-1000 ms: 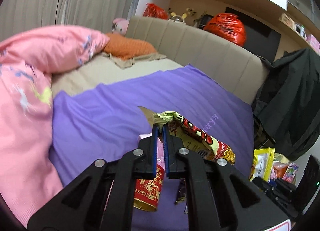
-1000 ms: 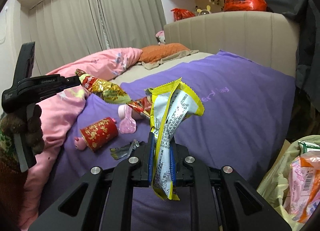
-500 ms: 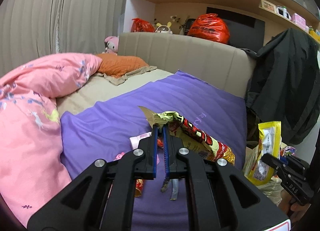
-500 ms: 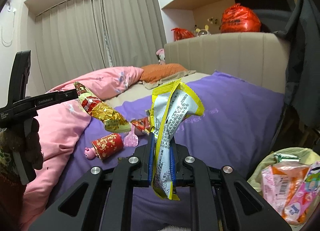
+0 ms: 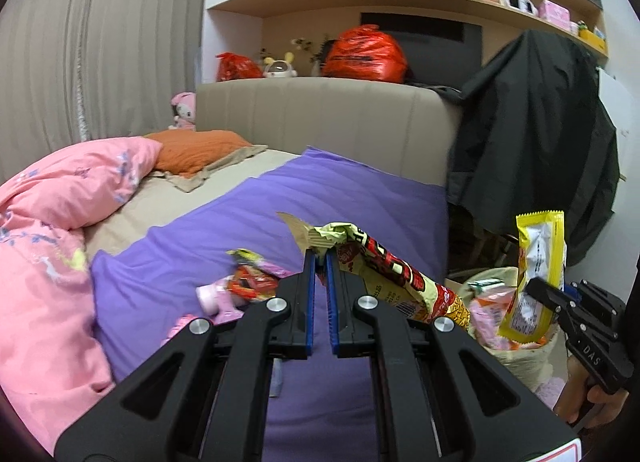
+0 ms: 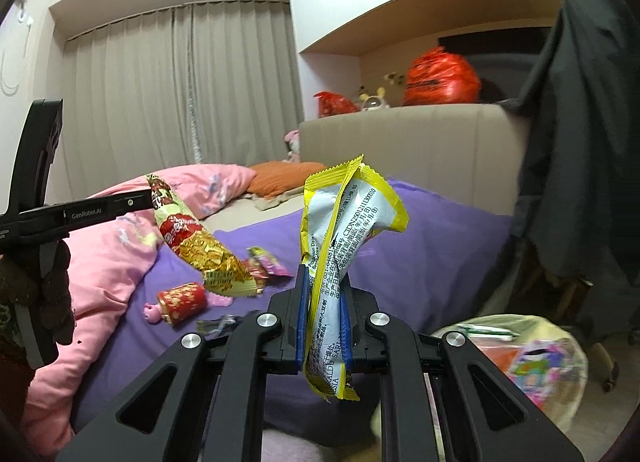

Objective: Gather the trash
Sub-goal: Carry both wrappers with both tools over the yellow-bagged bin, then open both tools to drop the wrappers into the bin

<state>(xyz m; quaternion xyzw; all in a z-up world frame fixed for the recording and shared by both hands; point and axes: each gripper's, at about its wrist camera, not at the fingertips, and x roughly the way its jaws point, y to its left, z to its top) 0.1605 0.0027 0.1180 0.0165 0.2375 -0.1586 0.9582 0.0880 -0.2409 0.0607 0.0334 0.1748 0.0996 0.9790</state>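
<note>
Your left gripper [image 5: 320, 258] has its jaws pinched almost together on the crinkled top edge of a glossy red-and-gold snack bag [image 5: 400, 282], which trails off toward 4 o'clock above the smooth purple bedsheet [image 5: 240, 222]. Your right gripper [image 6: 324, 282] is clamped on a flat yellow-edged foil wrapper [image 6: 344, 230] standing upright. The soft, wrapper-stuffed trash bag [image 6: 532, 346] sits at 4 o'clock beside the bed.
</note>
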